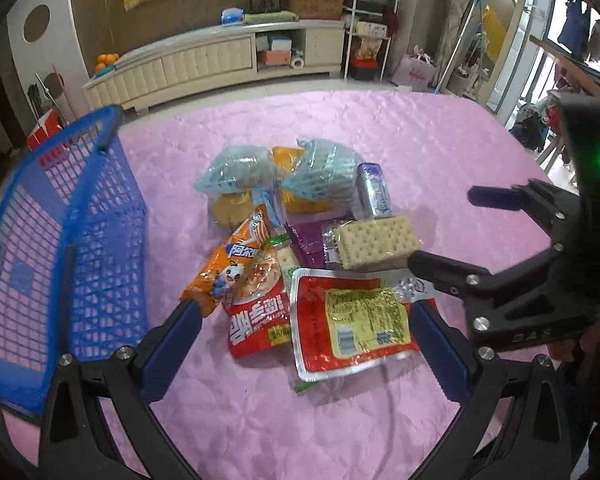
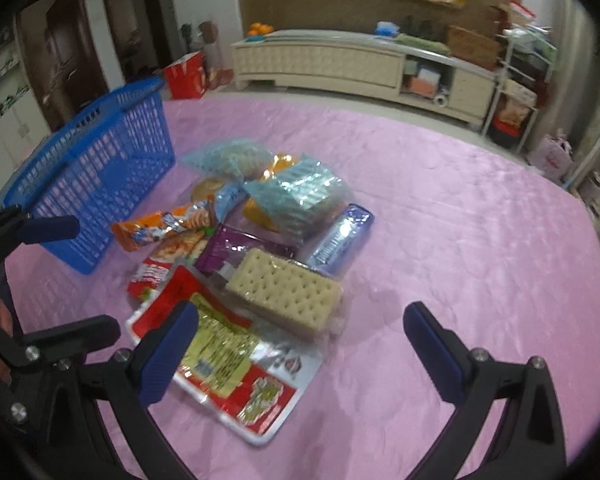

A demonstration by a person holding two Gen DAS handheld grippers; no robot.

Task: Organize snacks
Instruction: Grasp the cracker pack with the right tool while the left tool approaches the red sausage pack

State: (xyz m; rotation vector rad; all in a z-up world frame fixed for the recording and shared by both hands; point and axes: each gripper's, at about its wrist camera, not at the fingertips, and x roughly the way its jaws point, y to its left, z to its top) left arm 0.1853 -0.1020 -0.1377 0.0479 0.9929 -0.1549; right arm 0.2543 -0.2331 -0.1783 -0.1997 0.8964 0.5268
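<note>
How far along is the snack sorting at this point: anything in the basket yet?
Barely begun. Done: nothing, as the blue basket looks empty through its mesh. In hand: nothing; the left gripper and right gripper are both open, poised over the red flat pack and cracker pack. Left: the whole snack pile on the pink cloth.

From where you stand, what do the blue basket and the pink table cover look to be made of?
The basket looks like moulded plastic: rigid open lattice walls, even blue colour, slight sheen. The table cover looks like a satiny quilted fabric, probably synthetic: it shows soft creases, a stitched pattern and a faint gloss.
</note>
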